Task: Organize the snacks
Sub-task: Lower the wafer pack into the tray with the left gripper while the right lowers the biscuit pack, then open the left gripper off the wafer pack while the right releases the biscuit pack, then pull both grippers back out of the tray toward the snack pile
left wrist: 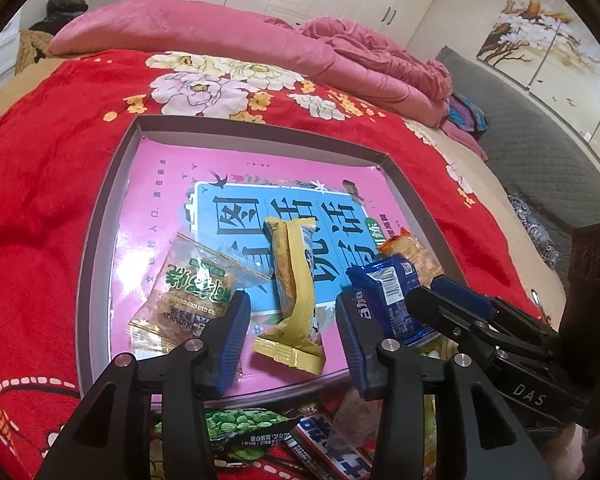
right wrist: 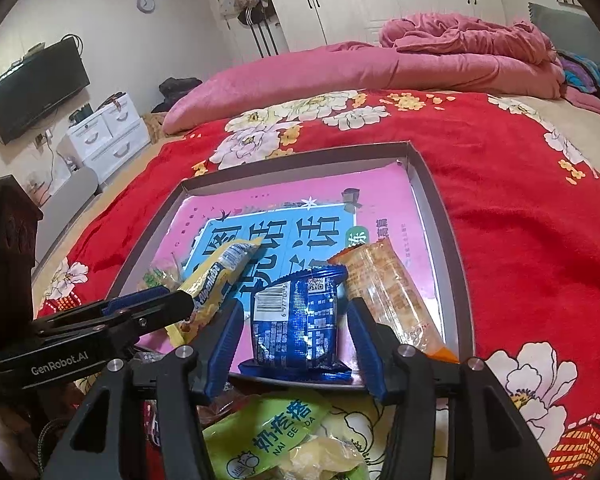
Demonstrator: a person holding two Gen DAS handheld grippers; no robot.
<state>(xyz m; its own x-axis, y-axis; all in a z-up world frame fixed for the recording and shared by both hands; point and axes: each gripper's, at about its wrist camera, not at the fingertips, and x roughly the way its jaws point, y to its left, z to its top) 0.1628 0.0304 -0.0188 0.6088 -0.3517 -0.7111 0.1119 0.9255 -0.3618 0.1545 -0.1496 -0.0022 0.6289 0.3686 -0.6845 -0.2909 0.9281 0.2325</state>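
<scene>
Both your grippers are spread wide and empty: left gripper (left wrist: 290,332) straddles the yellow packet (left wrist: 296,292), right gripper (right wrist: 294,340) straddles the blue packet (right wrist: 296,320) inside the tray (right wrist: 440,216). Closing carelessly may pinch the neighbouring orange packet (right wrist: 392,292).

Blue snack packet (right wrist: 296,320) lies in the tray (right wrist: 456,264) between open fingers (right wrist: 224,344).

Each tool is black, with angular linkage arms, round silver pivot screws and ribbed blue pads lining its two fingers. The left tool (left wrist: 290,334) reads "GenRobot.AI" in white on its side; the right tool (right wrist: 294,342) reads "DAS".
</scene>
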